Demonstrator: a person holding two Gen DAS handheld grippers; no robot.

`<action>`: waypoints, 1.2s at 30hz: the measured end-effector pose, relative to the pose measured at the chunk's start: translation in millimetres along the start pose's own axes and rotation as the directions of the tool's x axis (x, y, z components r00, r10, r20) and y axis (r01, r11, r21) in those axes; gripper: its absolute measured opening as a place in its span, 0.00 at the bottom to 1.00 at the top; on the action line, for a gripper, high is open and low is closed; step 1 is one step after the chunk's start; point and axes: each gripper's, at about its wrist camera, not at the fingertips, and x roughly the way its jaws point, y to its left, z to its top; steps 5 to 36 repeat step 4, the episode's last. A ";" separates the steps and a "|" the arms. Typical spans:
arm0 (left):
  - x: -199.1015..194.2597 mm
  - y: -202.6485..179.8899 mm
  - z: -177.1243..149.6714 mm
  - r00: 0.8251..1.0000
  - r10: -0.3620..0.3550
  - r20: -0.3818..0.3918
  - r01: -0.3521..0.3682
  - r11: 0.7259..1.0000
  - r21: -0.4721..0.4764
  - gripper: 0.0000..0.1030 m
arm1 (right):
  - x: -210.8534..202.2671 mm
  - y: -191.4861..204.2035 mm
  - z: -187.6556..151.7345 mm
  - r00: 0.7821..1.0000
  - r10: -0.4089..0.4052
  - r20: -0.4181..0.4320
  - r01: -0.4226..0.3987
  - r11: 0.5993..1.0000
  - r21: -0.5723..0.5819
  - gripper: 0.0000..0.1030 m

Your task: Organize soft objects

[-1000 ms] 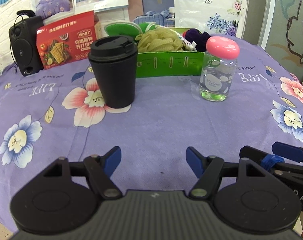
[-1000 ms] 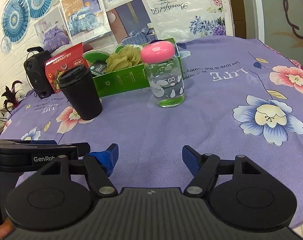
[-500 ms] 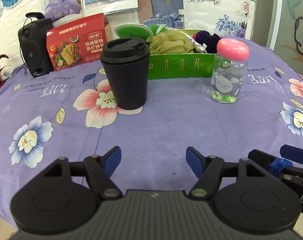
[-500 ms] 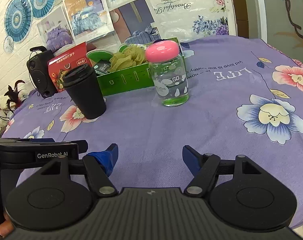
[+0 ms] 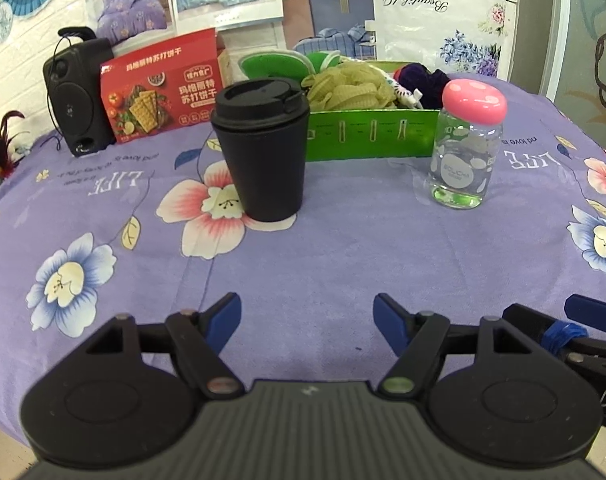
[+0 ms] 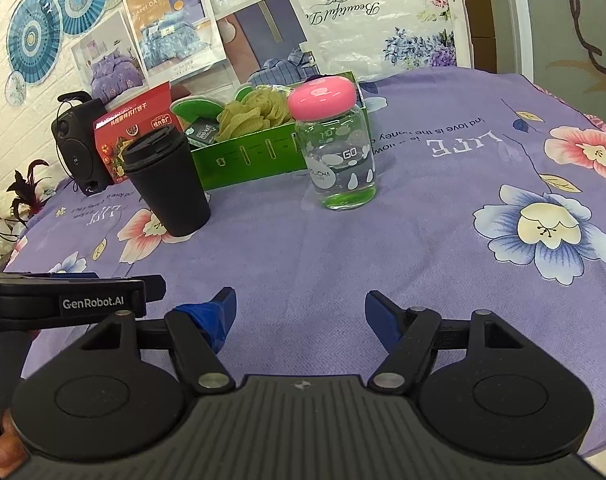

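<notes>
Left wrist view: the left gripper (image 5: 306,320) has its jaws wide apart, holding nothing, above the purple flowered cloth (image 5: 323,264). The right gripper (image 6: 299,314) is the same. Farther back stand a black cup (image 5: 263,152) and a pink-lidded jar (image 5: 465,144). Behind them, a green box (image 5: 367,138) holds the yellow-green puff (image 5: 349,86).

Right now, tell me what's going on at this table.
A person holds a pair of tongs in each hand over a purple flowered tablecloth. The left tongs and right tongs are both open and hold nothing. Ahead stand a black cup and a jar with a pink lid. Behind them a green box already holds a yellow-green bath sponge and other soft things.
</notes>
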 end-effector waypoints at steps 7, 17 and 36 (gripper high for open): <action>0.2 1.5 0.2 1.000 -0.014 -0.005 0.014 1.000 -0.008 0.71 | 0.4 -0.6 -0.2 1.000 0.001 -0.002 -0.001 1.000 -0.001 0.55; 0.2 1.5 0.2 1.000 -0.014 -0.005 0.014 1.000 -0.008 0.71 | 0.4 -0.6 -0.2 1.000 0.001 -0.002 -0.001 1.000 -0.001 0.55; 0.2 1.5 0.2 1.000 -0.014 -0.005 0.014 1.000 -0.008 0.71 | 0.4 -0.6 -0.2 1.000 0.001 -0.002 -0.001 1.000 -0.001 0.55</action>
